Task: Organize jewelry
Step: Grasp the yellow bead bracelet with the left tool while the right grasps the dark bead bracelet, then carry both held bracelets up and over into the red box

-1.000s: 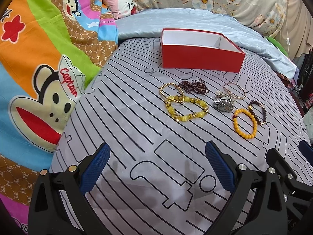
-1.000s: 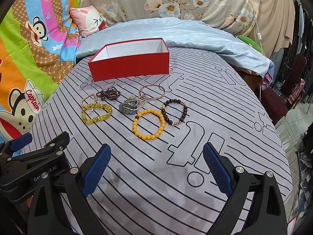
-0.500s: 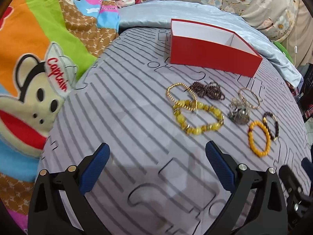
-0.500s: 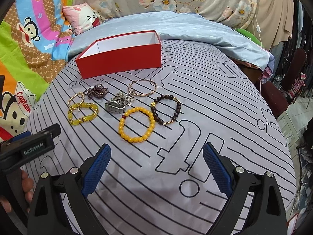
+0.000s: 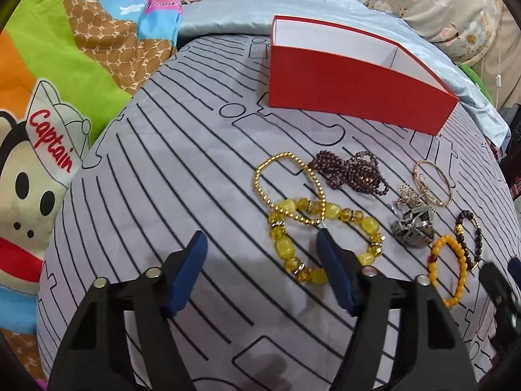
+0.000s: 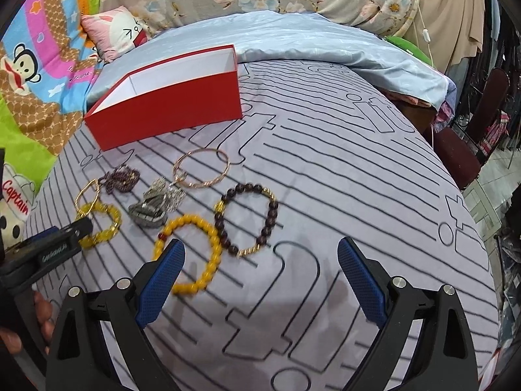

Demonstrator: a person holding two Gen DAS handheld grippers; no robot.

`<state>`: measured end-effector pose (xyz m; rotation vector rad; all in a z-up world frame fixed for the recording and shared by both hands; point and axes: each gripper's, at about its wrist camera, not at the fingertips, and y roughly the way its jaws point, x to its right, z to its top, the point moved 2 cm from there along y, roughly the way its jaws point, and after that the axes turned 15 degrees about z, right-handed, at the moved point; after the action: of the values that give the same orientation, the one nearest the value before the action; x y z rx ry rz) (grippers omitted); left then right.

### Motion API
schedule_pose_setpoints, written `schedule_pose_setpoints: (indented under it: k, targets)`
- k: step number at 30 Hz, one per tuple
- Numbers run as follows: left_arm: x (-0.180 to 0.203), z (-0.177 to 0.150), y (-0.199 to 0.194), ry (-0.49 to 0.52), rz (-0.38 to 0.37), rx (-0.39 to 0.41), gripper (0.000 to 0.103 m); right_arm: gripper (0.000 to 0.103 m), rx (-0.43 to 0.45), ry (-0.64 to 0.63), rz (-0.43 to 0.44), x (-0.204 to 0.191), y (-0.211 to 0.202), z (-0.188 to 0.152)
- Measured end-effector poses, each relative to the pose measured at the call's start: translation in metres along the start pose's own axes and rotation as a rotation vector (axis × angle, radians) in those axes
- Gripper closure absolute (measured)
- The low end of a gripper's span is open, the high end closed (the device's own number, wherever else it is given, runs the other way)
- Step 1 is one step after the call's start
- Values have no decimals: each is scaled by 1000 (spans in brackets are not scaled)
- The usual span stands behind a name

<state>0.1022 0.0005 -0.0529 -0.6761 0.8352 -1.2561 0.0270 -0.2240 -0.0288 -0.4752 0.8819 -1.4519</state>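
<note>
On striped grey bedsheet (image 5: 169,169), bracelets (image 5: 325,238)

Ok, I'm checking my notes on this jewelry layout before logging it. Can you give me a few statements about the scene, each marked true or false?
1. The red box is empty. True.
2. The gold chain bracelet overlaps the yellow glass-bead bracelet. True.
3. The right gripper is shut on the orange bead bracelet. False: its jaws are open and grip nothing.
4. The dark bead bracelet lies inside the box. False: it lies on the striped sheet.
5. The left gripper holds nothing. True.
</note>
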Motion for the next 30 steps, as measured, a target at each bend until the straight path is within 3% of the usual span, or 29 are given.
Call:
schedule_pose_setpoints:
  k: [4,9,12,18,25,30]
  targets:
    - [3,3,-1,8,-19,5,52,20,-10,8,-1,9,14,13]
    - [3,2,-4,7,-62,0,83,38,-42,29,10,19,26,18]
    - [4,1,-5,18,-81,-3,90,47,-61,27,13,22,32,17]
    - [5,-3,-8,15,-147,-25,93,58,-57,3,2,21,33,16]
    - [6,-7,-13,14,-186,-40,94,95,-56,-2,33,20,32,15]
    - [8,-8,-25,20,-225,-34,94,96,-59,16,62,20,27,12]
